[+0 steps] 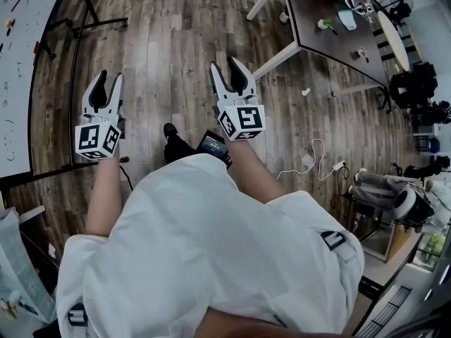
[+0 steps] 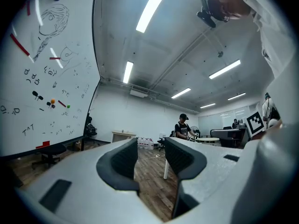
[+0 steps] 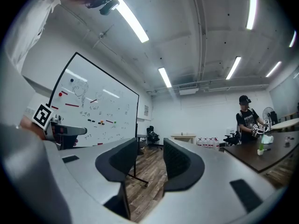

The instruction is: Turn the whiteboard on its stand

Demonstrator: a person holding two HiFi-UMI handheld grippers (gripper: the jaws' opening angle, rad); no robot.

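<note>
**Operator:** What does the head view show?

**Guide:** It looks steeply down. You hold the left gripper and the right gripper out in front of you over a wood floor. The whiteboard stands at your far left, well apart from both grippers. Its black stand has a foot reaching across the floor. A table lies ahead on your right, and a white cable trails on the floor near your right side.

**Operator:** And the left gripper view?

**Guide:** The jaws stand wide with nothing between them, only floor beyond. The whiteboard fills the left side, covered in pen marks.

**Operator:** The right gripper view?

**Guide:** Much the same: wide jaws, empty. The whiteboard sits off to the left, and the foot of its stand is on the floor ahead.

**Operator:** What could go wrong?

**Guide:** You have not taken hold of the board yet. I judge that its thin edge could slip from your pads if you grip it shallowly. If you push off-centre, the stand may slide away instead of turning. As it turns, the foot could catch your shoe, or you could step on the cable.
</note>
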